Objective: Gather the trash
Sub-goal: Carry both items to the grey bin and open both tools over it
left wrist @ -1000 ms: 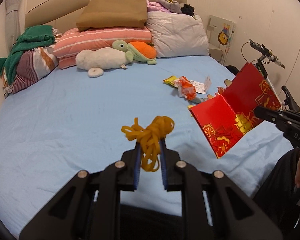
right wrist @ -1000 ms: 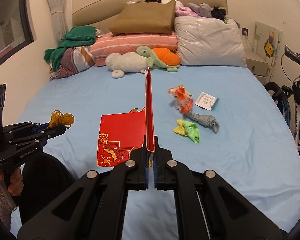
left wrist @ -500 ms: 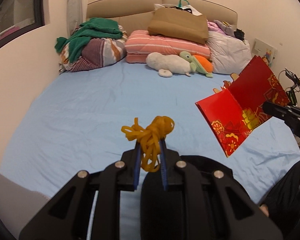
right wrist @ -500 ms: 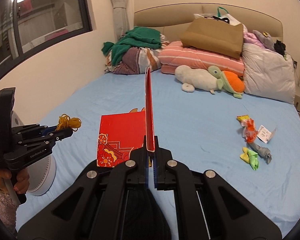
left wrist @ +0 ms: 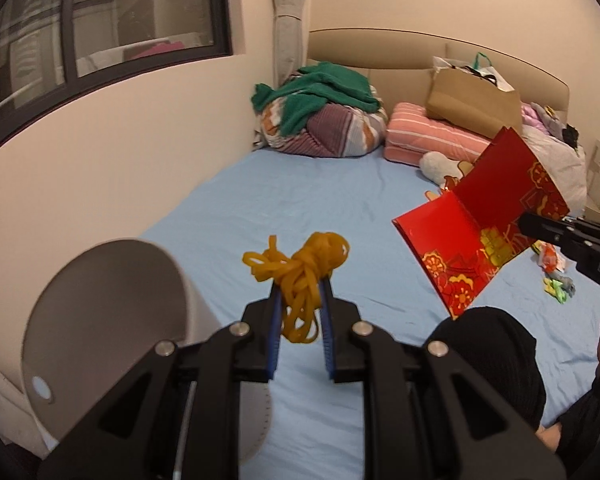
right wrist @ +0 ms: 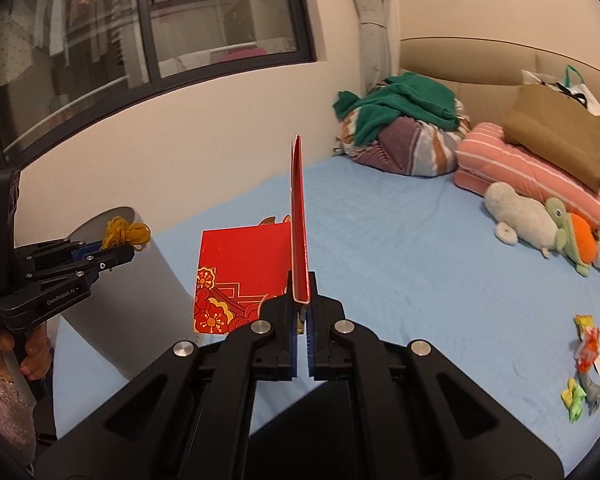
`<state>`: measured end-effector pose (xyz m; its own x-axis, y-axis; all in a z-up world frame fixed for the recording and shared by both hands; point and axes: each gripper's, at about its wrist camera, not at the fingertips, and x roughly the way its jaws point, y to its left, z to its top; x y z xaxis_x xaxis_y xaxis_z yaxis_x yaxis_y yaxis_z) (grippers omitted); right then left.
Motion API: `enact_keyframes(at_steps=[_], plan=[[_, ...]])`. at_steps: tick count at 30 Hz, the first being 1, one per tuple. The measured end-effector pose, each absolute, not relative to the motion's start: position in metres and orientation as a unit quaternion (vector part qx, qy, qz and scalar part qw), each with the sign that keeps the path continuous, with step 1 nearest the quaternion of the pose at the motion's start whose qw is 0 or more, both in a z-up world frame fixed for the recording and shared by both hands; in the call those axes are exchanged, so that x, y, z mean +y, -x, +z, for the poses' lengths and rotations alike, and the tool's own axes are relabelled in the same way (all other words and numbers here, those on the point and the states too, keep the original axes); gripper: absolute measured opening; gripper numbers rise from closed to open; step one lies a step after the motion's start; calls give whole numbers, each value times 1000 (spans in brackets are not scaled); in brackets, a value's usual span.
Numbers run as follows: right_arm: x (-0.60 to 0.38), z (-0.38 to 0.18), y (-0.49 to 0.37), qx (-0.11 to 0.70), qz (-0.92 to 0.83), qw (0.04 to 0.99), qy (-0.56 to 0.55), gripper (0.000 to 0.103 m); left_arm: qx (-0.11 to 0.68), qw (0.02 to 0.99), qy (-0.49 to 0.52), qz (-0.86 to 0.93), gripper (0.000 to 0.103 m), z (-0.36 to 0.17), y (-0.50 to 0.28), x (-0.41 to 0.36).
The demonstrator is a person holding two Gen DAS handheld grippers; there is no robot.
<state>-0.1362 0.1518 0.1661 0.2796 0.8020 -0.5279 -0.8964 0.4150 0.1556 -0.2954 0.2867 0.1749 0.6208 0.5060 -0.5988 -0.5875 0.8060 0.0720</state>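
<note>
"genrobot.ai" is printed in pale letters on the side of the left gripper (right wrist: 138,246) body, seen from the right wrist view. "das" is read on the right gripper (left wrist: 524,222) body in the left wrist view, cut off at the edge.

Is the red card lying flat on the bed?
No, the red card is up in the air, pinched in the right tool, above the blue bed.

Glossy red card (left wrist: 472,236); rubber bands (left wrist: 300,268).
</note>
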Motion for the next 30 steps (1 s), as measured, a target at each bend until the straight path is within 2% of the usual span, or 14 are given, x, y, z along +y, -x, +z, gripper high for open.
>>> enact_keyframes(at_steps=[13, 20, 25, 26, 27, 28, 29, 30], plan=[[278, 217, 225, 226, 673, 694, 122, 3, 286, 838, 87, 456, 18, 211, 410, 340], [329, 216, 260, 234, 696, 662, 149, 3, 285, 821, 105, 483, 19, 209, 433, 368], [351, 212, 267, 248, 698, 654, 156, 4, 286, 823, 110, 478, 24, 200, 434, 374], [354, 211, 268, 250, 698, 652, 158, 7, 287, 825, 111, 474, 27, 198, 434, 375], [358, 210, 271, 255, 698, 649, 163, 12, 289, 826, 111, 472, 39, 196, 432, 376], [362, 208, 272, 258, 696, 649, 168, 35, 290, 825, 109, 473, 54, 195, 432, 379], [364, 207, 275, 261, 692, 651, 172, 60, 291, 823, 107, 476, 64, 193, 432, 379], [365, 205, 275, 263, 687, 657, 167, 65, 290, 824, 103, 476, 77, 192, 430, 378]])
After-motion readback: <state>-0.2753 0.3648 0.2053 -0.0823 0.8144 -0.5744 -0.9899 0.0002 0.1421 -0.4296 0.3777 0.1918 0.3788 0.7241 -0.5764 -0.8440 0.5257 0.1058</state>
